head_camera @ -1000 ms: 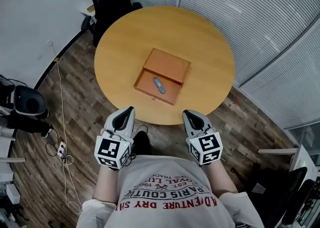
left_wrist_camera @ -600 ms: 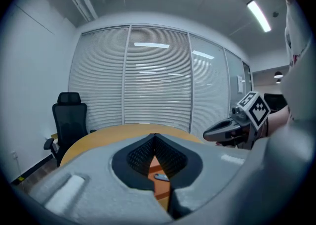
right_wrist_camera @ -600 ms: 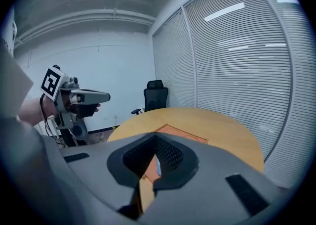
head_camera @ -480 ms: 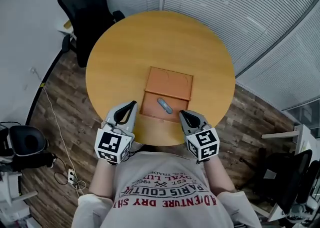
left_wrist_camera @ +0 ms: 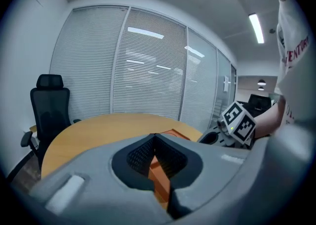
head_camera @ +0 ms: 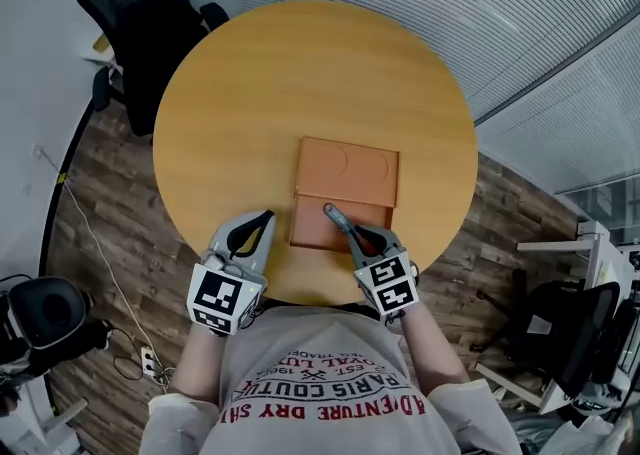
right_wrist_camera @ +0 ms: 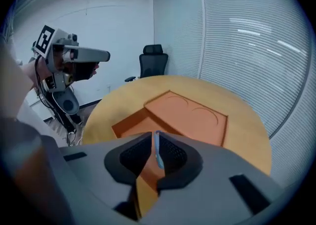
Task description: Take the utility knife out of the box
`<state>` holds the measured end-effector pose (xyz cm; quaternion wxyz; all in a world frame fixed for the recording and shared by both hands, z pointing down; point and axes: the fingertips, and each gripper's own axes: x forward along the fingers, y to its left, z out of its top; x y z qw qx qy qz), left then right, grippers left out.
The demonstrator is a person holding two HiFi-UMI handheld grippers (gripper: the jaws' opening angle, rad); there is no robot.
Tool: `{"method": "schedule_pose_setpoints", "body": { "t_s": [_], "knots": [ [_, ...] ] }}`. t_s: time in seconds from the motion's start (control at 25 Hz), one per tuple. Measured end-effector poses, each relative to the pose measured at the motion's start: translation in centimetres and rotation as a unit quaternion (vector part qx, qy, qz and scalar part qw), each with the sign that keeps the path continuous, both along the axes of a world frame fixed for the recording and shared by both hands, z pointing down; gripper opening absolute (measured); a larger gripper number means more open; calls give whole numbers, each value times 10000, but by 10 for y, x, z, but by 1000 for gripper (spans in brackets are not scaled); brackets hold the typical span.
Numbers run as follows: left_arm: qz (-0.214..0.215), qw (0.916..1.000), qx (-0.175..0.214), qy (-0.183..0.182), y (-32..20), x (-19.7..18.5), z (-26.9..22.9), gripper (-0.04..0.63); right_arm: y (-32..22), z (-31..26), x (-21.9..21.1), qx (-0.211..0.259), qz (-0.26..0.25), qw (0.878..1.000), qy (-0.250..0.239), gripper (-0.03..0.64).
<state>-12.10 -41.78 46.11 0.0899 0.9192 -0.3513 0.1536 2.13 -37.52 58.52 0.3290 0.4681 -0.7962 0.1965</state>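
Note:
An open orange box point(head_camera: 308, 231) lies near the front of the round wooden table point(head_camera: 300, 73), with its lid point(head_camera: 347, 171) folded back behind it. A grey utility knife point(head_camera: 331, 213) lies in the tray. My right gripper point(head_camera: 346, 226) hangs over the tray, pointing down at the knife's near end. Its jaws have just been opening to a narrow gap. The knife point(right_wrist_camera: 157, 155) shows through that gap, and the pads do not press on it. My left gripper point(head_camera: 266, 216) is shut and holds nothing, hovering at the table's front edge left of the box point(left_wrist_camera: 159, 175).
A black office chair point(head_camera: 130, 3) stands at the table's far left. Slatted glass walls curve round behind. Cables point(head_camera: 100, 273) and a black device point(head_camera: 40, 313) lie on the wood floor at left. Another chair point(head_camera: 570, 343) is at right.
Both grippers have moved forward from in front of the table's edge to above it. The right one has come down over the box's tray, next to the knife.

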Motion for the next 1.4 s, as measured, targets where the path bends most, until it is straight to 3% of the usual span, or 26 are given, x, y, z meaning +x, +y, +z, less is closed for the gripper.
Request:
{"method": "schedule_pose_setpoints", "body": {
  "t_s": [0.2, 0.56, 1.08, 1.4],
  "knots": [
    [88, 9997, -216, 85, -15, -7, 19, -5, -11, 46, -8, -754, -45, 9971, 93, 106],
    [-59, 9985, -527, 134, -27, -25, 42, -5, -24, 94, 0, -1315, -154, 9881, 787, 186],
    [-205, 9979, -616, 52, -43, -35, 54, -5, -26, 110, -1, -2197, -374, 9679, 1163, 179],
    [-164, 9979, -623, -47, -39, -34, 56, -5, -23, 111, -4, -2114, -536, 9674, 1284, 138]
  ]
}}
